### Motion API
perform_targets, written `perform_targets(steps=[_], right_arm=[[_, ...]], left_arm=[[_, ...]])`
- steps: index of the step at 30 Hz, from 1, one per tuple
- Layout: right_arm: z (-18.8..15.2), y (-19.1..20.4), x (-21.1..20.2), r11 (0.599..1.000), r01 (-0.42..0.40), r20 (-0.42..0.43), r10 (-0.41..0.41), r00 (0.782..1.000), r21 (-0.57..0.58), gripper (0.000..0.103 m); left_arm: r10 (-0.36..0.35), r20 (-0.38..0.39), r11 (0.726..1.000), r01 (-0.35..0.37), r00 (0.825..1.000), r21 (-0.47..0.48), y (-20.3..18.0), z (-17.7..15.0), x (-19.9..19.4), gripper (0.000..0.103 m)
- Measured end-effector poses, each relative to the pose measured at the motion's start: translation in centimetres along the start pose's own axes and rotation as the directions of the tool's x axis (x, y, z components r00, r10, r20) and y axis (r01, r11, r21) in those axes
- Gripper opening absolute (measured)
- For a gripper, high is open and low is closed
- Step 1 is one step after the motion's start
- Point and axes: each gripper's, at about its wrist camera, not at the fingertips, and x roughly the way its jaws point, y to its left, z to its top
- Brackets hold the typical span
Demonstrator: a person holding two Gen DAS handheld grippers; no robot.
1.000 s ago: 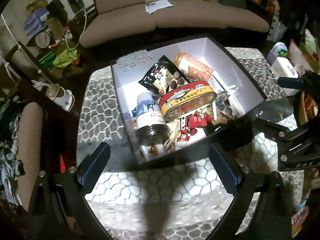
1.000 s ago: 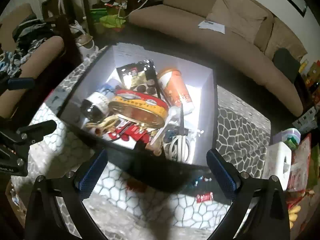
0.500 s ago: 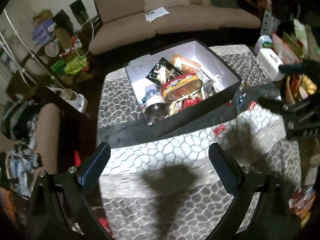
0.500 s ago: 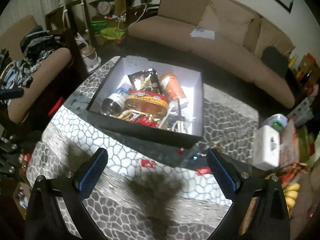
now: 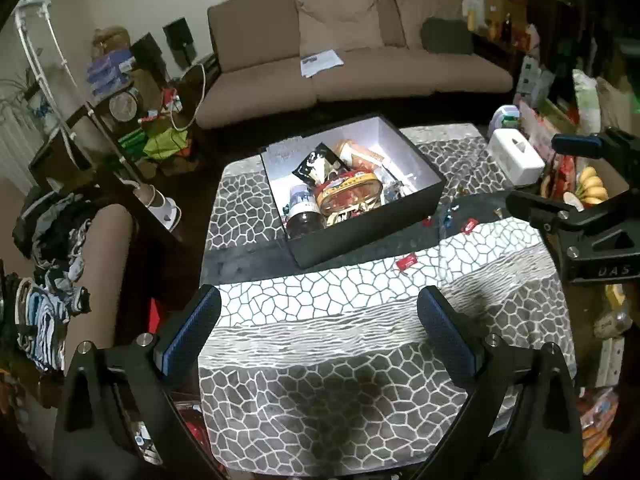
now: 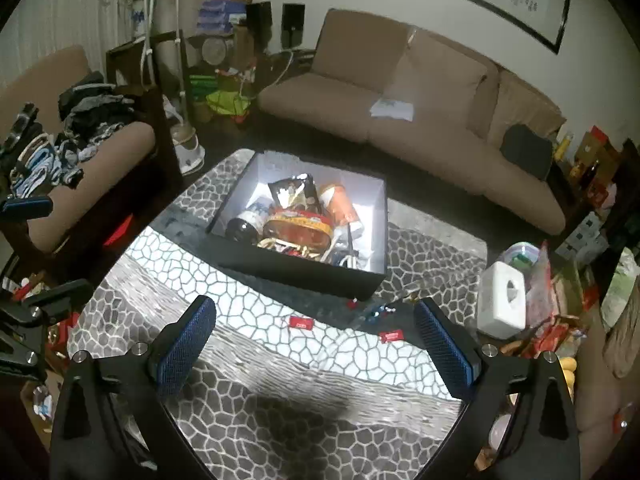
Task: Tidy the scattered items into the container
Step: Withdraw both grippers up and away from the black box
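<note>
Jaws on both the left gripper (image 5: 319,334) and right gripper (image 6: 315,344) are standing wide, gripping nothing, hovering above the patterned tabletop (image 5: 320,380). Beyond them the black box (image 5: 360,224) is sitting packed with goods — an oval tin (image 5: 347,194), a dark jar (image 5: 304,216) — while red candies (image 6: 302,323) are lying loose just beside its near wall.
</note>
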Motion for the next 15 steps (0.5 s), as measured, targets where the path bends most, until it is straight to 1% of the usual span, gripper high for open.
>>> perform_targets(steps=[4, 8, 12, 15], right_arm=[[-0.7, 0.1, -2.4, 1.0, -0.003, 0.031, 0.002, 1.0, 0.016, 0.101], [-1.6, 0.1, -5.2, 1.0, 0.011, 0.082, -0.013, 0.997, 0.023, 0.101], [-2.3, 0.0, -7.6, 0.998, 0.038, 0.147, -0.043, 0.988, 0.04, 0.101], [-2.8, -0.5, -9.0, 0.998, 0.018, 0.17, -0.029, 0.985, 0.067, 0.101]], left_arm=[[0.01, 0.046, 1.0, -0.009, 0.999, -0.018, -0.2, -0.5, -2.8, 0.099], [0.05, 0.086, 0.998, -0.047, 0.995, -0.037, -0.1, -1.2, -5.5, 0.099], [0.086, 0.138, 0.995, -0.079, 0.987, -0.054, 0.2, -1.8, -7.9, 0.099], [0.093, 0.17, 0.994, -0.083, 0.981, -0.065, 0.3, -2.6, -9.6, 0.099]])
